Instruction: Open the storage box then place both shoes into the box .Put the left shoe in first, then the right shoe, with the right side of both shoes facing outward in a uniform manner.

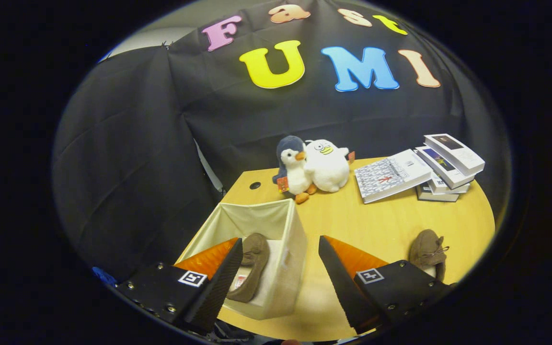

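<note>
Claw (276,268): spread wide, holding nothing, hovering above the box rim.
Storage box (283,239): lower centre, open, one shoe (252,268) already inside.
Second shoe (428,249): lower right on tabletop (376,215), probably next to fetch.

Ahead of you a light wooden counter (381,225) with a cable hole stands against black cloth (161,143) draped as the booth's wall; a pale wall (161,36) shows above it.

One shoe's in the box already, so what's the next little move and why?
Probably swing the open gripper right toward the brown suede moccasin lying on the wooden table. Its mate already lies inside the open cream fabric storage box, and the jaws are spread, holding nothing.
</note>
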A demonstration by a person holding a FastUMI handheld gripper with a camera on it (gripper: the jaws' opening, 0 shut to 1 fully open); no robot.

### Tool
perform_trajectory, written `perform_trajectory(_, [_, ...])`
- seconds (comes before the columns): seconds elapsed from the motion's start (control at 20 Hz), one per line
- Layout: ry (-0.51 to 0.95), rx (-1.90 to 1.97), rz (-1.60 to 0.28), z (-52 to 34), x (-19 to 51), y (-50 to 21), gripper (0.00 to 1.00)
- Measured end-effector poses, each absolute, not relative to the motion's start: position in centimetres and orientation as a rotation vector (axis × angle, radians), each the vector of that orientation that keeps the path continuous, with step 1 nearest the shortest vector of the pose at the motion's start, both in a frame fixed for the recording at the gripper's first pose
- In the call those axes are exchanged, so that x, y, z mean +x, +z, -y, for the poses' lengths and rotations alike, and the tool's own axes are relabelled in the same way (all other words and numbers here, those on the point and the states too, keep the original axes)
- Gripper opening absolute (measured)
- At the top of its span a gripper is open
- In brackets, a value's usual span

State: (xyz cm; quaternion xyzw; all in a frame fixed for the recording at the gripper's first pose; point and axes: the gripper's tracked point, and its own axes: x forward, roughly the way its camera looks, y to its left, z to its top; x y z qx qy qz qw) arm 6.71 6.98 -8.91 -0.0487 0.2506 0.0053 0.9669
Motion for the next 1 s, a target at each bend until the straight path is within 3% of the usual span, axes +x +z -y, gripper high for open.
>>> perform_trajectory(0.55, [-0.211, -0.217, -0.5, 11.7, 2.1, -6.6, 0.98])
perform_trajectory(1.0, [-0.306, -0.179, -0.642, 21.4, -0.5, -12.7, 0.98])
